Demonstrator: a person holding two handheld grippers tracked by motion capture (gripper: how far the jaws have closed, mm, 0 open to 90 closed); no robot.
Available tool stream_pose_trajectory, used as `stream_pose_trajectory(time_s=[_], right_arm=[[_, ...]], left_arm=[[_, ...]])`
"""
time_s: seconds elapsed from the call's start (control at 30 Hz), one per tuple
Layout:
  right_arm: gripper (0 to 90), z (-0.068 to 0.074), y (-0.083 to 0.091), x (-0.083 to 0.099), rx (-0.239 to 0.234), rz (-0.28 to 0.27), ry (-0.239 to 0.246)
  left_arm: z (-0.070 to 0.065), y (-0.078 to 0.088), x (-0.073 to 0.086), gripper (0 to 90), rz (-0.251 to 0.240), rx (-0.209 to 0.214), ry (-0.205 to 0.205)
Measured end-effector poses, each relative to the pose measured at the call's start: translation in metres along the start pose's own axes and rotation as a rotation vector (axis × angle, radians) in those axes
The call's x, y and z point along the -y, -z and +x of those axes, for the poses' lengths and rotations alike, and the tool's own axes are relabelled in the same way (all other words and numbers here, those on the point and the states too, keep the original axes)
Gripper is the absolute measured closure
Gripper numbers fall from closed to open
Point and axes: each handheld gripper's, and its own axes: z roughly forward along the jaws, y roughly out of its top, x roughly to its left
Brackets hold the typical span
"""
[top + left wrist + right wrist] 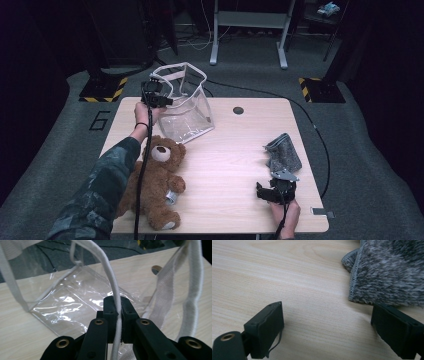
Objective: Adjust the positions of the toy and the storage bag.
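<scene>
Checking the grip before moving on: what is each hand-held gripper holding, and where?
Left hand-held gripper is shut on the clear bag's white rope handle. Right hand-held gripper holds nothing.

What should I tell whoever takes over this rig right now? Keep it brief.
Left tongs: shut on the white cord handle of the clear bag, which stands open at the table's far left.
Right tongs: open, empty, resting on the table at the near right, beside the grey fleece cloth, not gripping it.
Teddy bear: lying on the table at the near left, outside the bag.
Done: bag handle gripped.
Left: probably load the bear and the cloth into the bag; neither is in yet.
</scene>
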Motion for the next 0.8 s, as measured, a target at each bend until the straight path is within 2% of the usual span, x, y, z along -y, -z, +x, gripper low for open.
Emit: stream_pose_trajectory(time_s=[0.13,0.4,0.8], right_arm=[[10.3,0.000,0.000,0.000,0.000,0.000,0.000],[10.3,0.000,0.000,0.000,0.001,0.000,-0.001],[10.3,0.000,0.000,0.000,0.000,0.000,0.001]], left_arm=[[-0.012,-0.001,0.000,84.8,0.006,0.025,-0.029],[-0.032,-0.007,0.000,83.9,0.001,0.100,-0.039],[-0.067,-0.016,0.000,79.0,0.020,0.201,-0.099]])
